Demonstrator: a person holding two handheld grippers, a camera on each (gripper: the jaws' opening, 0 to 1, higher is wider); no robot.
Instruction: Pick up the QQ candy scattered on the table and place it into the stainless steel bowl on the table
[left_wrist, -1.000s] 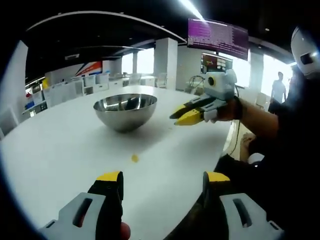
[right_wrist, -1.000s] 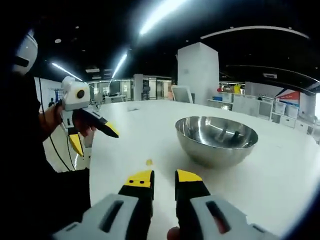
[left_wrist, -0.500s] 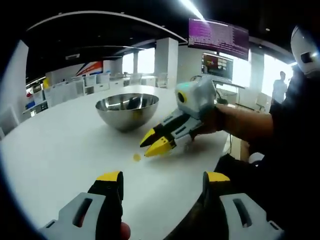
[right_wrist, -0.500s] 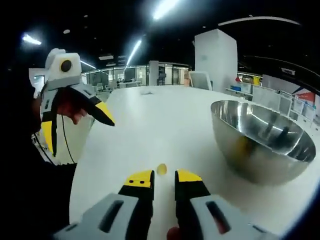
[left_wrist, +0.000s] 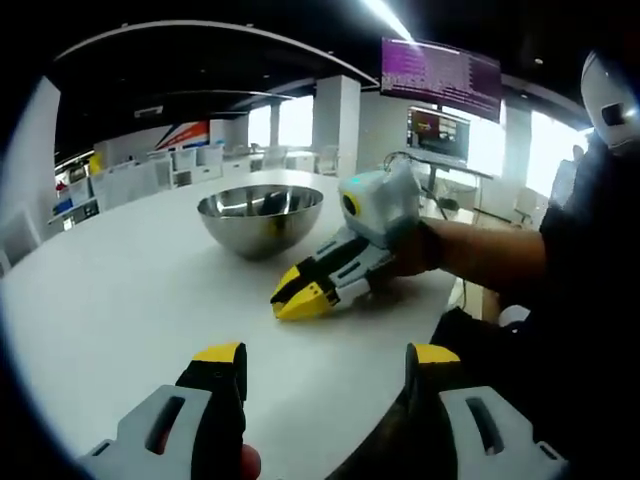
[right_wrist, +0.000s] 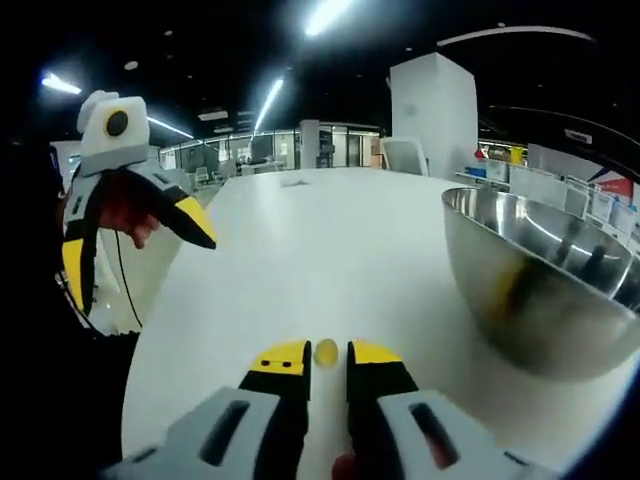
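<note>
Right gripper (right_wrist: 327, 355) jaws nearly closed around yellow candy (right_wrist: 326, 351), bowl (right_wrist: 545, 290) at 2 o'clock, left gripper (left_wrist: 325, 362) wide open.

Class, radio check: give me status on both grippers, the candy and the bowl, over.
Right gripper down at table, yellow candy between its tips, not yet clamped. Left gripper open, empty, off table. Steel bowl close by, path unobstructed.

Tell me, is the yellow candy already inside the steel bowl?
No. In the right gripper view the yellow candy lies on the white table, between the tips of the right hand-held gripper, beside the steel bowl.
</note>
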